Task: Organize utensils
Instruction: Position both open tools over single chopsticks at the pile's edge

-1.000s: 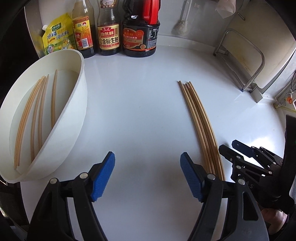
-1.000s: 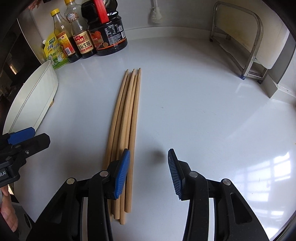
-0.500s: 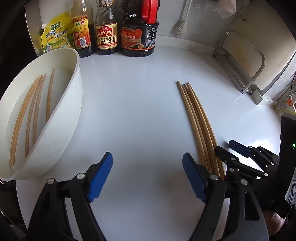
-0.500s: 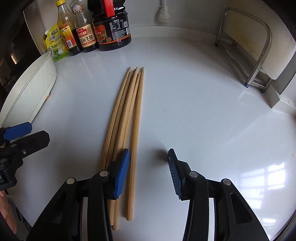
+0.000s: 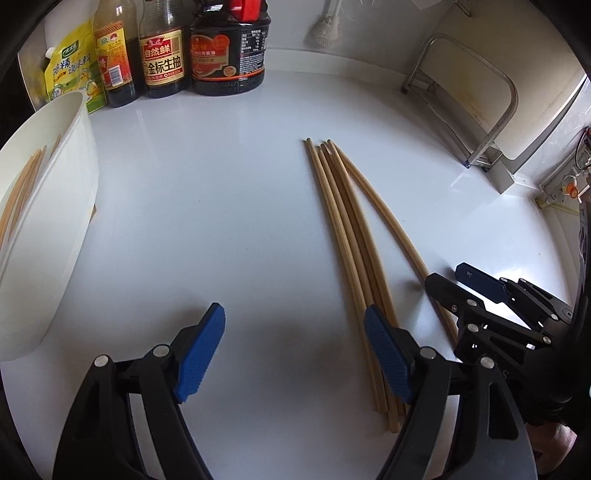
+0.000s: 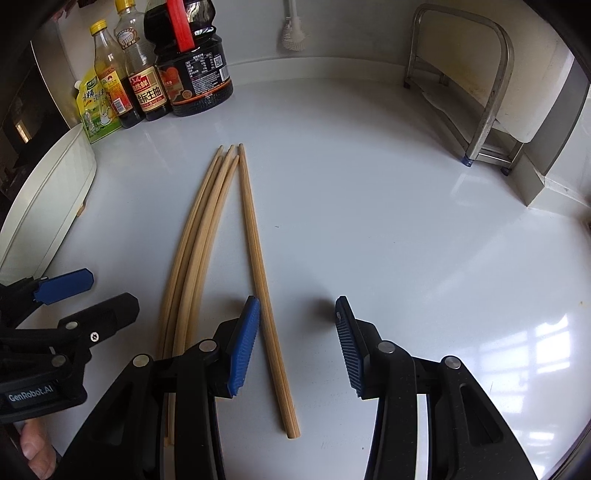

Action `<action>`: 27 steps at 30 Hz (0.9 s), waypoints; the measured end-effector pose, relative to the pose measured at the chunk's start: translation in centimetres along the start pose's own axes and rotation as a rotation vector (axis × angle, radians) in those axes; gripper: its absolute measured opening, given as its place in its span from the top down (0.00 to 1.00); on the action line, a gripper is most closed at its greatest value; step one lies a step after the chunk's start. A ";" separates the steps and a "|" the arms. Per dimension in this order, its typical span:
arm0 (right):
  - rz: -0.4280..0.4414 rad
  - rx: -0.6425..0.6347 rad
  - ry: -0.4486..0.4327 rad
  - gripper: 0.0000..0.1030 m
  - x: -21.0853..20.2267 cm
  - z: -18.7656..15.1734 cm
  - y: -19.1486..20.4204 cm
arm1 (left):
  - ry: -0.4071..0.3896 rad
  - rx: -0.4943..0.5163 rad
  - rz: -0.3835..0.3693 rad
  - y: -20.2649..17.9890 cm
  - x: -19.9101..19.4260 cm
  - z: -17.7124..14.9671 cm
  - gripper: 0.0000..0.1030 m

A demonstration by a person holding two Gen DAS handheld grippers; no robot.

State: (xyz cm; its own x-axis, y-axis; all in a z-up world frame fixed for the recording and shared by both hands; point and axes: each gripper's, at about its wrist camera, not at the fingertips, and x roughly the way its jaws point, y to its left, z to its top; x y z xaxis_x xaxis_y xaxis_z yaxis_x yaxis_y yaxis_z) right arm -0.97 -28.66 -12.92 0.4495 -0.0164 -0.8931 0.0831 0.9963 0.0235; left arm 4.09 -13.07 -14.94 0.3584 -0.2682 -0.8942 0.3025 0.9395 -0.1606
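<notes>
Several wooden chopsticks lie bundled on the white counter. One chopstick has split off to the right, and its near part lies between the jaws of my right gripper, close to the left pad. That gripper is open and grips nothing. My left gripper is open and empty above bare counter, its right finger over the bundle's near ends. More chopsticks lie in the white tub at the left. Each gripper shows in the other's view: the right gripper and the left gripper.
Sauce bottles, a dark jug and a yellow pouch stand along the back wall. A metal rack stands at the back right. A brush hangs on the wall. A hand holds the left gripper.
One chopstick has swung away from the bundle to the right and now lies between the right gripper's jaws. The left gripper has shifted right toward the bundle, away from the tub.
</notes>
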 end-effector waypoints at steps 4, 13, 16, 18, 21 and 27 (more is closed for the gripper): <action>0.000 0.004 -0.004 0.60 -0.2 -0.2 -0.5 | 0.011 0.005 0.003 -0.5 0.6 -0.1 0.26; 0.003 0.007 -0.012 0.60 -0.2 -0.4 -0.7 | 0.015 0.032 0.057 -1.2 1.2 0.0 0.25; 0.003 0.003 -0.012 0.60 -0.3 -0.5 -0.7 | 0.019 0.027 0.075 -1.1 1.2 0.0 0.21; 0.003 0.000 -0.013 0.60 -0.3 -0.4 -0.6 | 0.024 0.018 0.084 -0.8 1.3 0.1 0.19; 0.003 -0.004 -0.015 0.60 -0.2 -0.4 -0.5 | 0.029 0.009 0.092 -0.6 1.3 0.1 0.17; 0.006 -0.003 -0.015 0.60 -0.2 -0.2 -0.4 | 0.043 0.032 0.145 -1.1 1.6 0.1 0.18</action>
State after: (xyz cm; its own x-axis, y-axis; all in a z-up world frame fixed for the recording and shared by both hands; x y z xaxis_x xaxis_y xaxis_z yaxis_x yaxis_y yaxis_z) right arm -1.28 -29.05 -12.88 0.4631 -0.0119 -0.8862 0.0773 0.9966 0.0271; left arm 4.43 -14.54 -16.14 0.3629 -0.1201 -0.9240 0.2788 0.9602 -0.0153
